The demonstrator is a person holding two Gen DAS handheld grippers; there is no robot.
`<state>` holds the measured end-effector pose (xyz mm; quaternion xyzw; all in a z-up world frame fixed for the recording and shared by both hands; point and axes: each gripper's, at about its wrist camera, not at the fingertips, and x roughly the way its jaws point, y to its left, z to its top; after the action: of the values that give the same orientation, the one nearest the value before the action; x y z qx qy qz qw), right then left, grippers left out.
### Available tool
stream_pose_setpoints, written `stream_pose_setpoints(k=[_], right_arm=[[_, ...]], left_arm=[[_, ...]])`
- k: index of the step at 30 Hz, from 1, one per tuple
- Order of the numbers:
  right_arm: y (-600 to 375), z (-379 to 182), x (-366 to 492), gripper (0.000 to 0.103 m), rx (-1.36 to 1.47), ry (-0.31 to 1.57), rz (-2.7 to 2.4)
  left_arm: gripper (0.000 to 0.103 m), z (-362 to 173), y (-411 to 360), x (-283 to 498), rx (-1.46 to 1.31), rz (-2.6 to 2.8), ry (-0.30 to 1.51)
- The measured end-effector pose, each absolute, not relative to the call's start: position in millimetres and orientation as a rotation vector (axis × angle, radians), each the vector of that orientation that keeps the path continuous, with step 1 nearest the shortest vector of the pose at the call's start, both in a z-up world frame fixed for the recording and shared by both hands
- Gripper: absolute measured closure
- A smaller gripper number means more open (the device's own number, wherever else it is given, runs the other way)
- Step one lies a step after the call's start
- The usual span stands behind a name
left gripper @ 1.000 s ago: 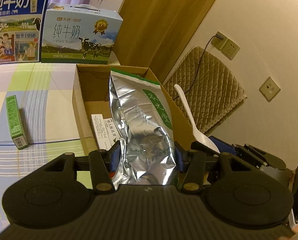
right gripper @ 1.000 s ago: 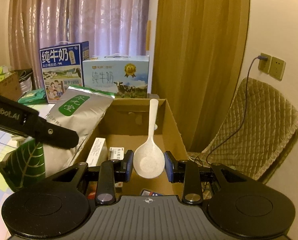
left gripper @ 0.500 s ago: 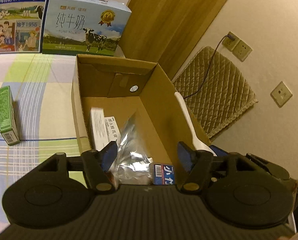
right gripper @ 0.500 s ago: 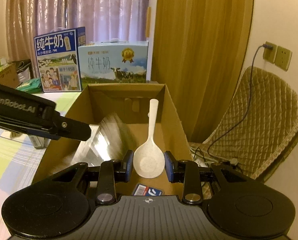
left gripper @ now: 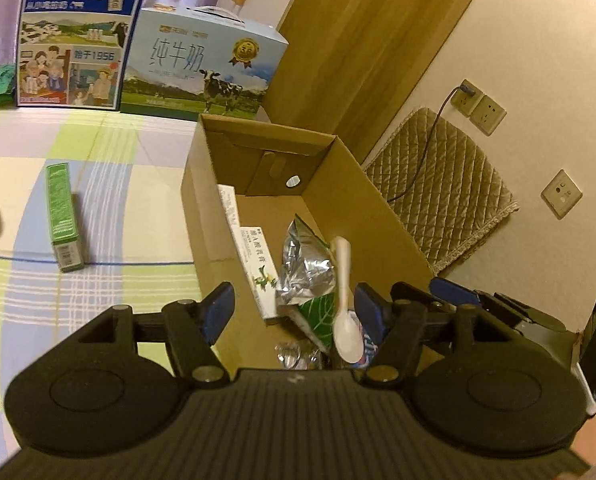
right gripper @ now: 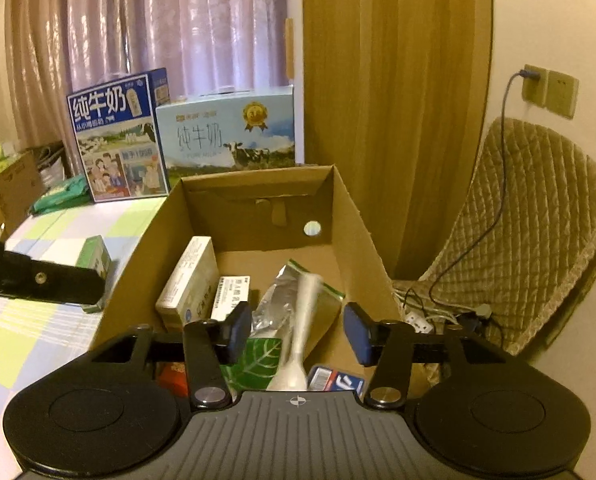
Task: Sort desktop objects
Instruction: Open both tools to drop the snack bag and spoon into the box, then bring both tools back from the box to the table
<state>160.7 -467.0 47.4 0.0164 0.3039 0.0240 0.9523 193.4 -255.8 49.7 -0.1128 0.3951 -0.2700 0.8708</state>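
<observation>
An open cardboard box point(left gripper: 266, 130) point(right gripper: 258, 174) stands at the right end of the checked table. In it lie a crumpled silver bag with a green leaf print point(left gripper: 304, 268) point(right gripper: 272, 306), two white cartons point(left gripper: 254, 256) point(right gripper: 190, 280) and a white spoon point(left gripper: 344, 300). My left gripper point(left gripper: 293, 312) is open above the box's near end, holding nothing. My right gripper point(right gripper: 298, 332) is open too. The spoon point(right gripper: 304, 320) looks blurred between its fingers, touching neither, with its bowl down in the box. A blue packet point(right gripper: 334, 380) lies at the box's near end.
A small green box point(left gripper: 62, 224) lies on the tablecloth left of the cardboard box. Two milk cases point(left gripper: 78, 36) point(left gripper: 202, 64) stand at the table's back. Right of the box are a quilted chair cushion point(right gripper: 538, 220), a hanging cable and a power strip point(right gripper: 422, 320).
My left gripper opened and the silver bag dropped into the box. Then my right gripper opened and let the spoon go; it now tips down into the box.
</observation>
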Motion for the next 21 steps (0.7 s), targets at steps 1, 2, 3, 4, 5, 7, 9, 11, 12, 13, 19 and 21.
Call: stream_pose_setpoints(k=[1,2,3,4,5,7,9,11,12,13,19,21], right_arm=[[-466.7,47.1,155.9,0.052,0.042,0.62,0.046],[-466.5,46.4,150.1,0.051,0.052,0.622,0.041],[-466.2,46.2,144.7,0.05,0.063,0.621,0.037],[-465.8,46.5,138.8,0.048,0.074,0.617,0.032],[-465.2,46.9,132.2,0.045,0.087,0.612,0.026],[-462.4,48.2,117.5,0.039,0.115,0.597,0.012],[-457.9,50.8,105.1,0.034,0.137,0.583,0.007],[-451.7,53.9,93.3,0.028,0.154,0.571,0.009],[-447.1,55.3,86.8,0.026,0.159,0.565,0.014],[-442.4,56.8,81.1,0.02,0.162,0.562,0.022],[-410.3,60.0,55.1,0.006,0.18,0.567,0.091],[-399.3,59.6,50.1,0.006,0.189,0.575,0.11]], left_arm=[[0.041,49.9,-252.3,190.3,-0.234,-0.562,0.824],[0.04,49.7,-248.2,186.6,-0.231,-0.558,0.822],[0.038,49.4,-244.2,182.9,-0.226,-0.553,0.82],[0.036,49.2,-240.3,179.3,-0.218,-0.545,0.818],[0.036,49.1,-236.5,175.5,-0.211,-0.54,0.817],[0.033,48.7,-228.8,168.4,-0.202,-0.534,0.816],[0.027,48.8,-219.0,161.2,-0.206,-0.52,0.813],[0.026,49.8,-209.6,154.1,-0.201,-0.506,0.807],[0.023,50.2,-205.0,150.3,-0.194,-0.502,0.806],[0.018,50.5,-200.6,146.3,-0.184,-0.497,0.802],[0.008,50.9,-162.3,126.5,-0.131,-0.427,0.78],[0.008,51.4,-147.3,121.6,-0.124,-0.403,0.776]])
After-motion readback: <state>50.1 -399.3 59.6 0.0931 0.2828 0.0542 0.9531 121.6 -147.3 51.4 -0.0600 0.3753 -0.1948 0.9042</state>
